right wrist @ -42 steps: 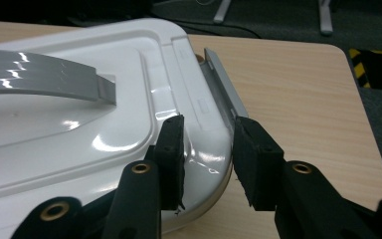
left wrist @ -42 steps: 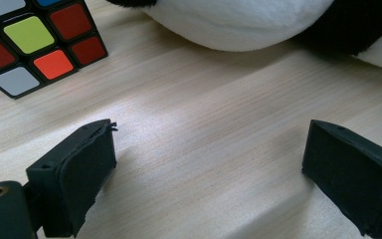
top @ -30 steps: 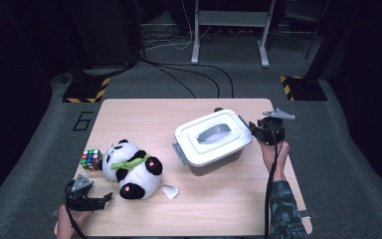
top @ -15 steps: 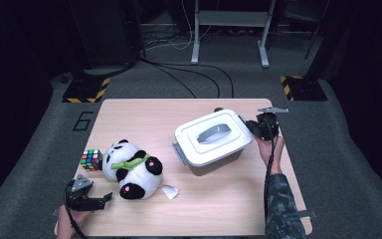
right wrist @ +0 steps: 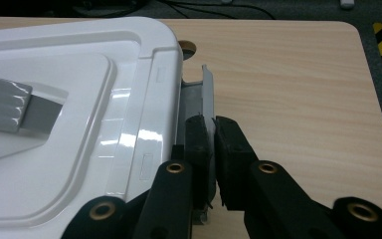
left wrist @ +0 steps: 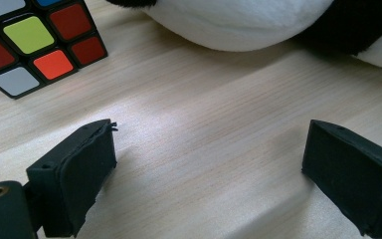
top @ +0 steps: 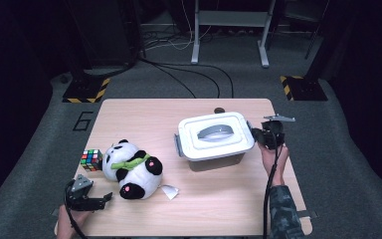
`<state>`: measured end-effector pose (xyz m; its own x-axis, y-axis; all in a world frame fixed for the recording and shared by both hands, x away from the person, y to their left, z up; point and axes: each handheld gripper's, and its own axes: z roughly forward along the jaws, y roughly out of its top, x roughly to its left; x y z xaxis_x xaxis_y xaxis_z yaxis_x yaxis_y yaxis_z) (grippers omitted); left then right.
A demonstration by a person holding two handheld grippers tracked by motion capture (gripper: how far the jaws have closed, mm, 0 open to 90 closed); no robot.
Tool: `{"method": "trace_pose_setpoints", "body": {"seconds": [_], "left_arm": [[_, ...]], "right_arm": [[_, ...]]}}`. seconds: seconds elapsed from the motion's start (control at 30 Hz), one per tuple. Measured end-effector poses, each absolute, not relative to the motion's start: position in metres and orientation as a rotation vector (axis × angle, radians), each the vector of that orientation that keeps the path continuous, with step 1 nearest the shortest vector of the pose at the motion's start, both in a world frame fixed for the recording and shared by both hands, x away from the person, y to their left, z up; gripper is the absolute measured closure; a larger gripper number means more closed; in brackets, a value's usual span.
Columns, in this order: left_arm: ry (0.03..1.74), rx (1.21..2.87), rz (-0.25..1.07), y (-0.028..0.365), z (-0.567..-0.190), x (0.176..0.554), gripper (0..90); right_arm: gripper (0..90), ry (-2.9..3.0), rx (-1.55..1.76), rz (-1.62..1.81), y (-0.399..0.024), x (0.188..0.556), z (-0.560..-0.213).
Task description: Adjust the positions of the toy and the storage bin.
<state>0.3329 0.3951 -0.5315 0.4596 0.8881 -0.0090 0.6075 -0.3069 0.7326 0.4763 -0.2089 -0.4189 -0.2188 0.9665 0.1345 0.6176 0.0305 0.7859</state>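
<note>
A white lidded storage box (top: 194, 144) with a grey handle (top: 215, 132) stands right of the table's middle. My right gripper (top: 255, 133) is at the box's right end. In the right gripper view it (right wrist: 213, 124) is shut on the thin grey latch (right wrist: 207, 94), which stands upright beside the lid (right wrist: 79, 89). My left gripper (top: 107, 198) rests open at the front left corner. Bare wood lies between its pads (left wrist: 209, 149). A plush panda (top: 129, 167) lies just beyond it, and a colour cube (top: 91, 159) sits to the panda's left.
The wooden table (top: 229, 199) has a small hole (right wrist: 188, 48) behind the box. A white tag (top: 169, 191) lies by the panda. The cube (left wrist: 35, 40) and the panda's belly (left wrist: 238, 20) are close ahead of the left jaws. Cables and stands are on the floor beyond.
My right gripper has dropped slightly and settled against the box's right end. The left gripper, panda and cube have not moved.
</note>
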Motion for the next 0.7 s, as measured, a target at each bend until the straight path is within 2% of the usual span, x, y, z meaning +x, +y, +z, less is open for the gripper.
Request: {"method": "trace_pose_setpoints", "body": {"seconds": [0.4, 0.57, 0.63, 0.67, 0.7], "left_arm": [[1.242, 2.03, 0.53, 0.395, -0.532, 0.333, 6.4], [1.243, 2.031, 0.529, 0.395, -0.532, 0.333, 6.4], [1.242, 2.034, 0.53, 0.395, -0.531, 0.333, 6.4], [1.243, 2.03, 0.529, 0.395, -0.532, 0.333, 6.4], [1.242, 2.031, 0.529, 0.395, -0.531, 0.333, 6.4]], "right_arm": [[80.9, 1.863, 1.611, 1.068, -0.213, 0.435, -0.421], [79.0, 1.887, 1.587, 1.072, -0.215, 0.431, -0.419], [72.7, 1.882, 1.559, 1.072, -0.217, 0.429, -0.415], [63.1, 1.869, 1.516, 1.098, -0.219, 0.426, -0.408], [63.1, 1.869, 1.516, 1.098, -0.219, 0.426, -0.408]]}}
